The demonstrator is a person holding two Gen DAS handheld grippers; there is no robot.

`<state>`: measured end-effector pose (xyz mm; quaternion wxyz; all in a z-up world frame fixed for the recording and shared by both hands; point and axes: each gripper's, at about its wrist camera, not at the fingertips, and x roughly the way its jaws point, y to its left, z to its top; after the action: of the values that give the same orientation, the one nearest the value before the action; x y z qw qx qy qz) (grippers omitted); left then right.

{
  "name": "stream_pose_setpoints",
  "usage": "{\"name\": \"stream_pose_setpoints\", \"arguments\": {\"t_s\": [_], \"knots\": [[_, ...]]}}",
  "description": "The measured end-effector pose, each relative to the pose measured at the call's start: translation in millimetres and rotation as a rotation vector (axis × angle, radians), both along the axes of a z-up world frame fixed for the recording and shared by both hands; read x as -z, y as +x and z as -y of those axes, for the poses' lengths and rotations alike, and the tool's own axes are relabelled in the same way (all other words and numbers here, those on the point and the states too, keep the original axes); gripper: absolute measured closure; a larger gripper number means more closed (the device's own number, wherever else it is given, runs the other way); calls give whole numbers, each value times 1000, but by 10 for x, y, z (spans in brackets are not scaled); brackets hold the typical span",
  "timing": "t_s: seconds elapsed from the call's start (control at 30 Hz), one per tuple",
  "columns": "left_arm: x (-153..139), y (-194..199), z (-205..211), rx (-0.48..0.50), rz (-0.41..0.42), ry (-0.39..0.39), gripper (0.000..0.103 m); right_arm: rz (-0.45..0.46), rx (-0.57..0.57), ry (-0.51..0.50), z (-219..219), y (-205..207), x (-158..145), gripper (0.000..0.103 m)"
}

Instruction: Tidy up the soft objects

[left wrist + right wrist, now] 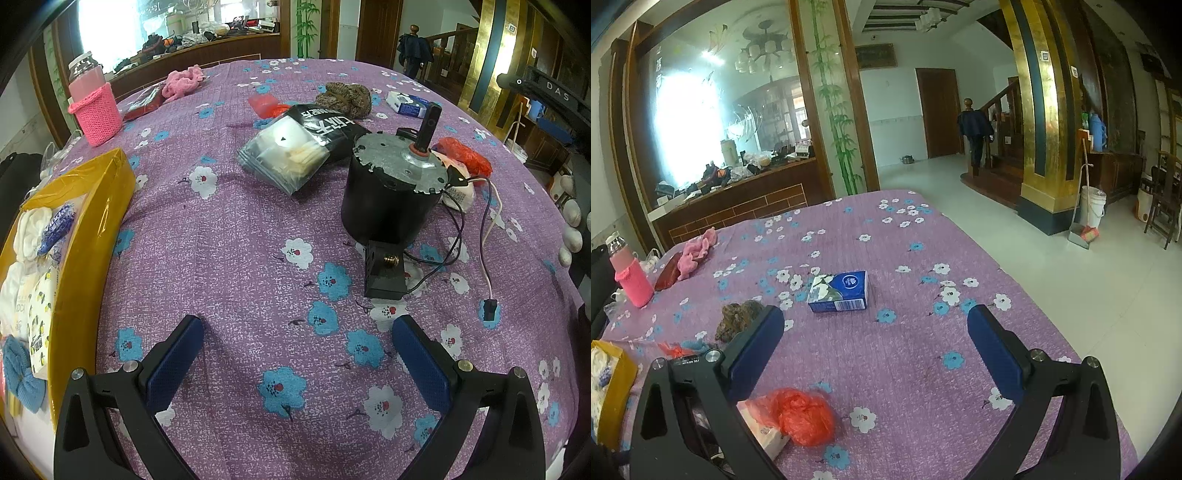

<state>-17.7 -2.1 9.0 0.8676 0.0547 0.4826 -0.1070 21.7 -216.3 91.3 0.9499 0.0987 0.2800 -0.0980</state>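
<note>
At the far left a yellow box [107, 199] already held white cloth, a blue patterned piece and a blue knitted item. Behind it stood a bottle in a pink crocheted sleeve [96, 110], with a pink knitted piece [183, 82] lying crumpled farther back on the purple flowered surface [236, 258]. The left gripper [297, 338] hovered over bare cloth, its blue-padded fingers spread wide and empty. Ahead of it lay a glossy zip bag [295, 147], its long axis running from near left to far right, with a brown woolly bundle [345, 98] beyond. A hard black cylindrical motor [391, 188] with trailing wires stood to the right, partly hiding a red plastic bag [467, 153]. The right gripper [875, 326] was likewise spread and empty, with a blue tissue pack [840, 291] lying flat ahead between its fingers.
</note>
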Motion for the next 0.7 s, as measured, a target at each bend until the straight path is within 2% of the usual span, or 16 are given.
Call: {"name": "stream_pose_setpoints", "arguments": {"t_s": [0.13, 0.17, 0.2, 0.23, 0.33, 0.47, 0.7], "knots": [[-2, 0, 0, 1, 1, 3, 2, -10, -7, -8, -28, 19, 16, 3], [-4, -1, -2, 2, 2, 4, 6, -11, -8, -9, -33, 19, 17, 3], [-10, -5, -8, 3, 3, 1, 15, -11, -7, -10, -30, 18, 18, 3], [-37, -22, -34, 6, 9, -19, 17, -11, -6, -8, -30, 22, 20, 3], [-240, -90, -139, 32, 23, -114, 16, -23, -1, 3, -11, 40, 48, 3], [-631, -122, -259, 40, 120, -100, 16, -35, -5, 16, -8, 42, 72, 3], [-1180, 165, -243, 43, 225, -111, 11, -49, 2, 18, 21, 57, 106, 3]]}}
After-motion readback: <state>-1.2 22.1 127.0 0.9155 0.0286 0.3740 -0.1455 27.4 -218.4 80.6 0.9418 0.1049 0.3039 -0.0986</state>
